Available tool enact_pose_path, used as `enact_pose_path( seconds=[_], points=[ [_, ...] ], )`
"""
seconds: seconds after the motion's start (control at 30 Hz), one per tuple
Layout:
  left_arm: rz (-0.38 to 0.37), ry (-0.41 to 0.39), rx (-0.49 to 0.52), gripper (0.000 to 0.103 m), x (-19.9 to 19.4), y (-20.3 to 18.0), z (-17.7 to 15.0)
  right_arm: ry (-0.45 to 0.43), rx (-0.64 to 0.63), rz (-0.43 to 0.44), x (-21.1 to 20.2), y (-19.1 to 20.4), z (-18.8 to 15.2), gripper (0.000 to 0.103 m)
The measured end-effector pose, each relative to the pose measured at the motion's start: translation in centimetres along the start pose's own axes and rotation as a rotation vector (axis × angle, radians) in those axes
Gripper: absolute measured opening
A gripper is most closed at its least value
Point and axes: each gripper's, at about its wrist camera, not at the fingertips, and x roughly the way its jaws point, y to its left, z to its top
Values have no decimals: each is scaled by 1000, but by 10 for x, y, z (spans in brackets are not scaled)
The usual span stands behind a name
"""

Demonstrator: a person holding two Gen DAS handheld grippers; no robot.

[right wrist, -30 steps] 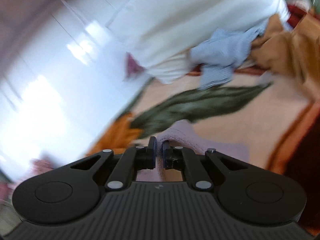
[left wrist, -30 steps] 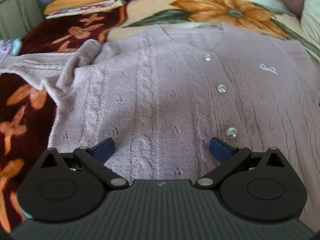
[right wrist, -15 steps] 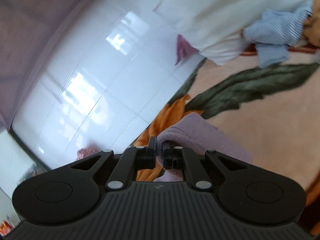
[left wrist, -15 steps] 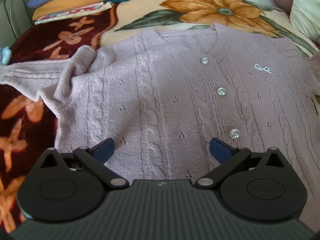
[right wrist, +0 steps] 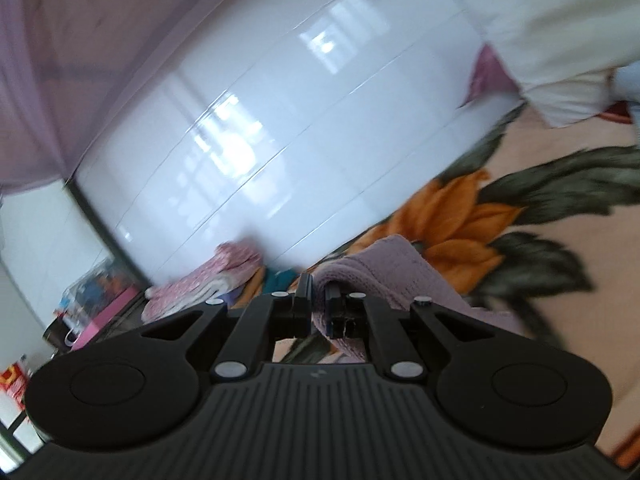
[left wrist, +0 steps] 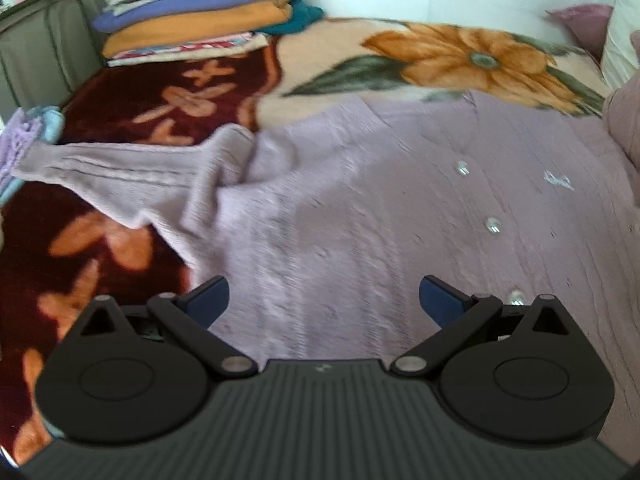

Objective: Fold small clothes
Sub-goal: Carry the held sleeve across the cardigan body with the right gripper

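A lilac knitted cardigan [left wrist: 360, 208] with pearl buttons lies front up on a floral blanket [left wrist: 132, 112]. Its left sleeve [left wrist: 120, 164] stretches out to the left, bunched at the shoulder. My left gripper [left wrist: 324, 300] is open and empty, just above the cardigan's lower front. My right gripper [right wrist: 318, 304] is shut on a fold of the same lilac knit [right wrist: 384, 272], lifted off the blanket and tilted toward the wall. That raised part shows at the right edge of the left wrist view [left wrist: 624, 120].
A stack of folded clothes [left wrist: 200, 12] sits at the back left of the bed and also shows in the right wrist view [right wrist: 208, 284]. A white tiled wall [right wrist: 280, 120] runs behind. A white pillow [right wrist: 560, 32] and a pink cushion [left wrist: 580, 24] lie at the back right.
My right gripper has swung left toward the wall, carrying the lilac knit with it. My left gripper has shifted left over the cardigan and stays open.
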Motion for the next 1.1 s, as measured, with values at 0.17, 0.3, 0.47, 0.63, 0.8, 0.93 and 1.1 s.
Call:
enact_pose_path(
  seconds=[0.17,0.3,0.47,0.63,0.8,0.93,1.1],
  points=[
    [18,3,-42,103,2,21,4,41,-36,52,27,45,-19,6],
    [35,15,-57,103,8,34,1,101,-51,75,49,74,-45,6],
    [52,21,-75,103,13,45,1,178,-120,72,82,97,-89,6],
    [44,33,-92,103,18,50,-2,281,-172,56,119,109,-135,6],
    [49,40,-91,103,23,52,-5,360,-159,67,134,107,-165,6],
    [58,42,-102,103,27,55,-6,412,-170,68,137,108,-184,6],
    [50,48,-117,103,29,57,-8,475,-166,63,142,108,-200,7]
  ],
)
